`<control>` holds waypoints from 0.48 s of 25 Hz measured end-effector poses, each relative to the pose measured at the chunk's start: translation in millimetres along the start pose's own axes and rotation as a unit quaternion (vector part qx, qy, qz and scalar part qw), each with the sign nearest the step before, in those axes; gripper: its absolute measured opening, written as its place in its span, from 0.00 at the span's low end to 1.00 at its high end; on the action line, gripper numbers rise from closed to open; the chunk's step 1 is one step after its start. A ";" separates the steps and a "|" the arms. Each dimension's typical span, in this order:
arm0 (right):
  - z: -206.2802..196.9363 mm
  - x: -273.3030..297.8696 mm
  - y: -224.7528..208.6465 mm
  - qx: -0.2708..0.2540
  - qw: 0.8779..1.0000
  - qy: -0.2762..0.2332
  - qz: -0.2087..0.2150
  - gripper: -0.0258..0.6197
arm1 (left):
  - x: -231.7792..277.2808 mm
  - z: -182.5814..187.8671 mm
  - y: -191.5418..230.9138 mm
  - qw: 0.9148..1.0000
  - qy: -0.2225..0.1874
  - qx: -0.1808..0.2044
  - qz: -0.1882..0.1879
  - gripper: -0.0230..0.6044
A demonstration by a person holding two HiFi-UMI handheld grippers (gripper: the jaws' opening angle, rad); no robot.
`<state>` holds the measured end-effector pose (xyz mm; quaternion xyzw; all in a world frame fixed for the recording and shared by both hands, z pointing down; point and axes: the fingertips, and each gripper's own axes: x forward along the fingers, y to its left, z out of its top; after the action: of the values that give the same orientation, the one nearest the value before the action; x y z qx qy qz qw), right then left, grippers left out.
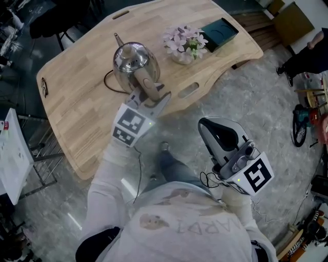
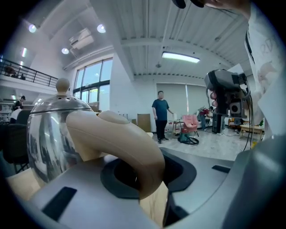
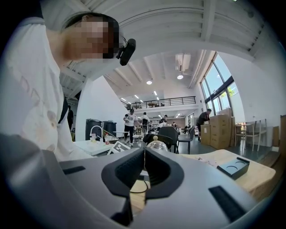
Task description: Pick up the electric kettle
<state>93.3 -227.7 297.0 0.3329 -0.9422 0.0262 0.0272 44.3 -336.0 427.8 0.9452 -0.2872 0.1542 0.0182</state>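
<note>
Here, L claw (image 1: 154,100) clamps electric kettle (image 1: 134,61) by beige handle (image 2: 120,143); R claw (image 1: 211,124), well apart from kettle, shut, empty. Risk: cord (image 1: 109,84) beside kettle snags, tipping it.

I count one electric kettle (image 1: 134,64), with one pale handle (image 1: 150,88) and one knob (image 2: 62,84) on its lid. I hold two grippers, my left gripper (image 1: 154,98) and my right gripper (image 1: 207,125). Each has two fingers and one marker cube: the left cube (image 1: 129,125) and the right cube (image 1: 256,176). There is one wooden worktop (image 1: 77,102) with two slots cut through it, the far slot (image 1: 121,14) and the near slot (image 1: 188,90). I see one pot of pink flowers (image 1: 184,45), one dark tray (image 1: 219,33) and one black cord (image 1: 108,82). One person (image 2: 160,116) stands in my left gripper view. The people far off in my right gripper view are too small to count.
</note>
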 end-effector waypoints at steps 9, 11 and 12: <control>20.0 -11.4 73.2 -0.008 0.999 -0.035 0.031 0.07 | -105.8 44.1 -66.3 0.999 0.000 0.034 0.004 0.22; 23.1 -13.6 93.3 -0.012 0.998 -0.047 0.040 0.07 | -133.1 49.7 -84.4 0.999 0.001 0.046 0.008 0.22; 23.7 -15.2 103.5 -0.014 0.998 -0.052 0.044 0.07 | -146.3 51.5 -93.9 0.999 0.002 0.051 0.009 0.22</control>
<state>39.3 -139.4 269.0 0.2918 -0.9563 -0.0036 -0.0186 -4.9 -185.3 339.7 0.9420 -0.2874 0.1704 -0.0312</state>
